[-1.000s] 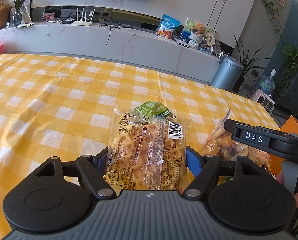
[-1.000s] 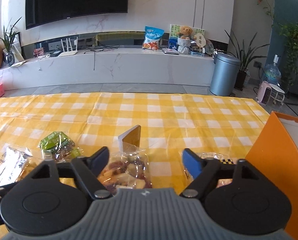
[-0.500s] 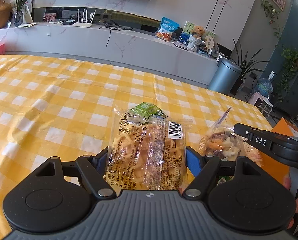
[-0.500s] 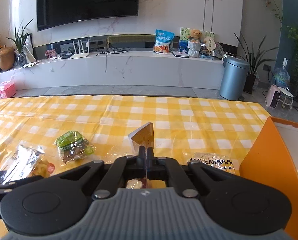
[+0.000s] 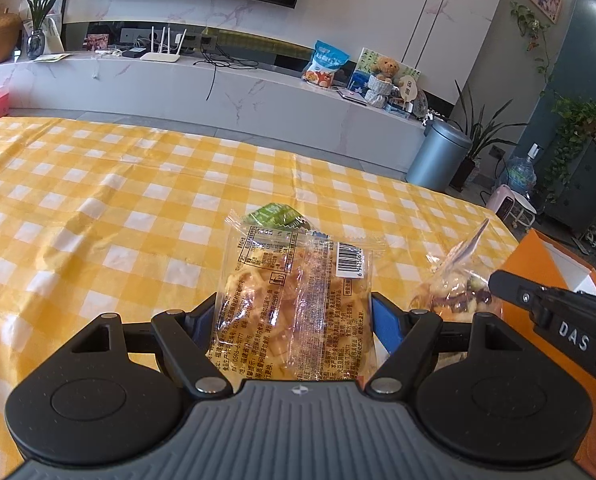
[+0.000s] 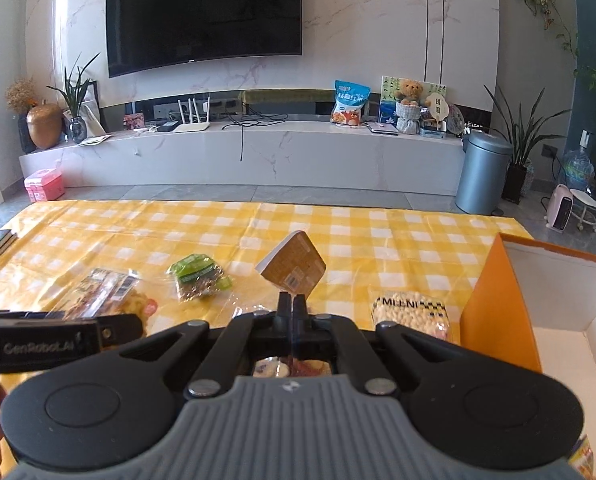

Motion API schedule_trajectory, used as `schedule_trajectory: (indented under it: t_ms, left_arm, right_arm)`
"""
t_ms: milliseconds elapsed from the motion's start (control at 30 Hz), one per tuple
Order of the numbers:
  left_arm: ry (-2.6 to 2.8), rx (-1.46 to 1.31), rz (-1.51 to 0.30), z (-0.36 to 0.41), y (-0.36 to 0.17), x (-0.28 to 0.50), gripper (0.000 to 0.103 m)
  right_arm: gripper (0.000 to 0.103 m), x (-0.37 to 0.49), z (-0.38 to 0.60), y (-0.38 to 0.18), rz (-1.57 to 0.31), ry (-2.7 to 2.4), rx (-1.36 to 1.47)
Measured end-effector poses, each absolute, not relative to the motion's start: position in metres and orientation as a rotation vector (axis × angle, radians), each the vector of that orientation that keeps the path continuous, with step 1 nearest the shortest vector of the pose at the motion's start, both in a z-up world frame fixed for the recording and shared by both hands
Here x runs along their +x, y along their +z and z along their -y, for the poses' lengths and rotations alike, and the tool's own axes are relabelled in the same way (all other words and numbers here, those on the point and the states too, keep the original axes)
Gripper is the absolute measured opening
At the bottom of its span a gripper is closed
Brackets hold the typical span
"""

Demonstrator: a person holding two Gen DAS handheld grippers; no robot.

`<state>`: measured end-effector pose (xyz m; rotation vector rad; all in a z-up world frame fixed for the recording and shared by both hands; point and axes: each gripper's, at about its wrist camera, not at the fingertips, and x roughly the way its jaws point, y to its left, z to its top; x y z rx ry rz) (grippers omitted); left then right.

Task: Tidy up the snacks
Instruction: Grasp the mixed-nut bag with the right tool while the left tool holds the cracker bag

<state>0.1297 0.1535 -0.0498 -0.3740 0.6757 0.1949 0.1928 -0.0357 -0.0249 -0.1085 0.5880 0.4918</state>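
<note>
While working over a yellow-checked tablecloth (image 5: 98, 200), clasping a clear pastry packet (image 5: 298, 280) in the left gripper (image 5: 292, 314), pressing blue-padded fingers (image 5: 382, 320) against both long sides of the wrapper and keeping its barcode end pointing away from the camera. Pinching, with the right gripper (image 6: 293, 308), the neck of a transparent mixed-snack bag (image 6: 294, 268) just under its brown cardboard header, jaws closing tight with only the film between them. Letting the bag's contents hang below the fingers, showing in the left wrist view as a bulging pouch of pale and dark pieces, just right of the pastry packet and in front of the orange box (image 5: 554, 264). Leaving a small green packet (image 6: 198, 276) lying flat on the cloth, beyond the pastry packet in the left wrist view and left of the cardboard header in the right wrist view. Leaving a clear pack of nuts (image 6: 410, 312) lying on the cloth just beside the near wall of the orange box, at the table's right end. Holding both grippers close together, side by side.
</note>
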Motion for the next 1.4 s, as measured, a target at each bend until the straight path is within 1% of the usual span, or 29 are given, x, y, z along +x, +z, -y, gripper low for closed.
schedule_trajectory:
  t_ms: [233, 467, 533, 600, 633, 667, 733, 767, 800, 833, 867, 1033, 1167, 1300, 1400]
  left_arm:
    - [0.168, -0.371, -0.722, -0.137, -0.056, 0.108, 0.088]
    - [0.147, -0.366, -0.756, -0.127, -0.063, 0.099, 0.088]
    - [0.145, -0.368, -0.758, -0.126, -0.063, 0.098, 0.088]
    - [0.147, -0.367, -0.76, -0.125, -0.063, 0.097, 0.088]
    - [0.149, -0.366, -0.763, -0.126, -0.064, 0.096, 0.088]
    - [0.15, -0.366, -0.766, -0.127, -0.065, 0.096, 0.088]
    - [0.153, -0.367, -0.774, -0.128, -0.067, 0.094, 0.088]
    - [0.155, -0.367, -0.778, -0.128, -0.068, 0.093, 0.088]
    - [0.155, -0.366, -0.782, -0.128, -0.07, 0.092, 0.088]
    - [0.154, -0.364, -0.786, -0.128, -0.071, 0.091, 0.088]
    - [0.152, -0.362, -0.79, -0.128, -0.072, 0.09, 0.088]
    - [0.152, -0.36, -0.814, -0.129, -0.08, 0.085, 0.088]
    - [0.153, -0.361, -0.82, -0.129, -0.084, 0.081, 0.088]
    - [0.153, -0.364, -0.819, -0.129, -0.085, 0.08, 0.088]
    - [0.151, -0.366, -0.817, -0.129, -0.085, 0.08, 0.088]
  right_arm:
    - [0.0, 0.157, 0.063, -0.025, -0.648, 0.53, -0.103]
    - [0.0, 0.14, 0.069, -0.043, -0.72, 0.569, -0.104]
    - [0.004, 0.138, 0.068, -0.047, -0.723, 0.574, -0.107]
    - [0.03, 0.137, 0.066, -0.05, -0.728, 0.58, -0.112]
    - [0.053, 0.137, 0.067, -0.052, -0.735, 0.576, -0.103]
    - [0.058, 0.137, 0.069, -0.053, -0.746, 0.569, -0.078]
    - [0.062, 0.136, 0.076, -0.057, -0.779, 0.578, -0.013]
    - [0.07, 0.135, 0.079, -0.06, -0.8, 0.58, 0.011]
    - [0.076, 0.134, 0.081, -0.062, -0.814, 0.572, 0.03]
    - [0.084, 0.131, 0.082, -0.065, -0.822, 0.561, 0.048]
    - [0.087, 0.128, 0.083, -0.066, -0.824, 0.557, 0.061]
    - [0.089, 0.113, 0.073, -0.073, -0.828, 0.593, 0.051]
    - [0.089, 0.101, 0.059, -0.082, -0.771, 0.574, -0.063]
    - [0.085, 0.103, 0.054, -0.089, -0.751, 0.549, -0.098]
    - [0.074, 0.108, 0.051, -0.092, -0.754, 0.542, -0.102]
